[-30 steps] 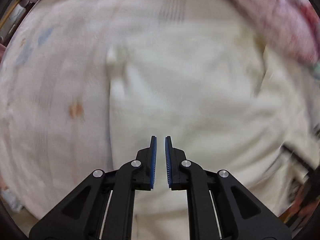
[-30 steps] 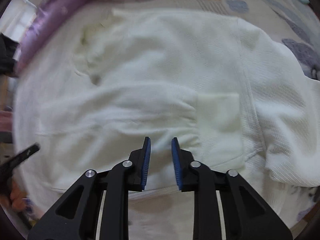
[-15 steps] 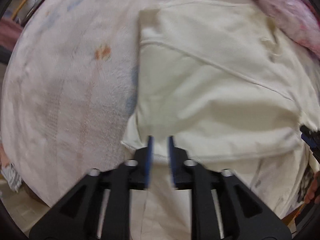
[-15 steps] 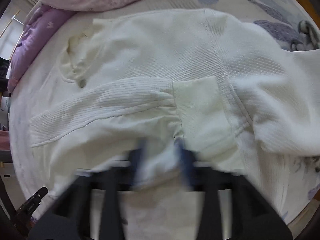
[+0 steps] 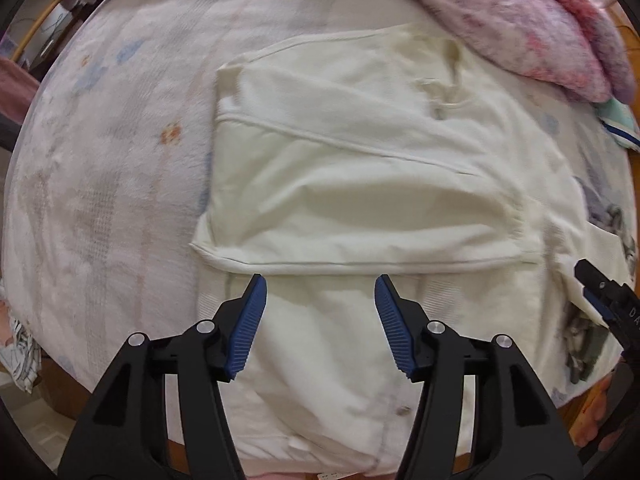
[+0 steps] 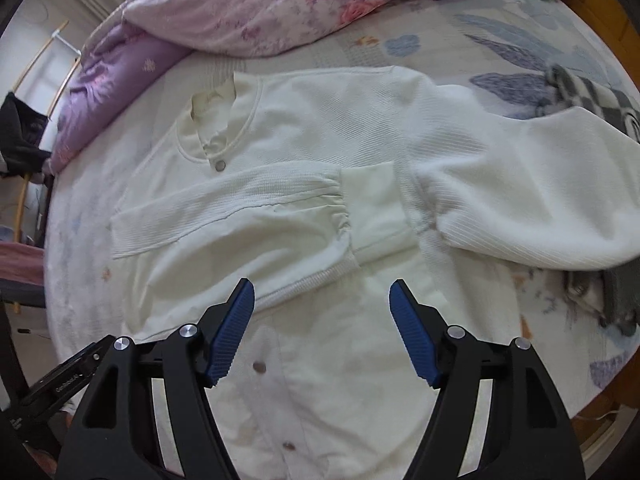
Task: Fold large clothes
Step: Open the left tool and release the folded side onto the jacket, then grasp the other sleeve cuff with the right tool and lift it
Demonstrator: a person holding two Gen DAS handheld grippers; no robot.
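Both the left gripper (image 5: pixel 320 300) and right gripper (image 6: pixel 322 304) had just been opening, wide and empty, above the white cardigan (image 6: pixel 320 160) spread on the bed (image 5: pixel 100 160), one sleeve (image 6: pixel 240 216) folded across toward three o'clock.

bed (image 6: pixel 440 52): patterned pale sheet | quilt (image 6: pixel 280 4): pink-purple floral, far edge | light: daylight, left

Bed (image 6: pixel 460 36), pale patterned sheet. On it: white cardigan (image 6: pixel 320 128) spread flat; pink-purple quilt (image 6: pixel 280 4) bunched along far edge.
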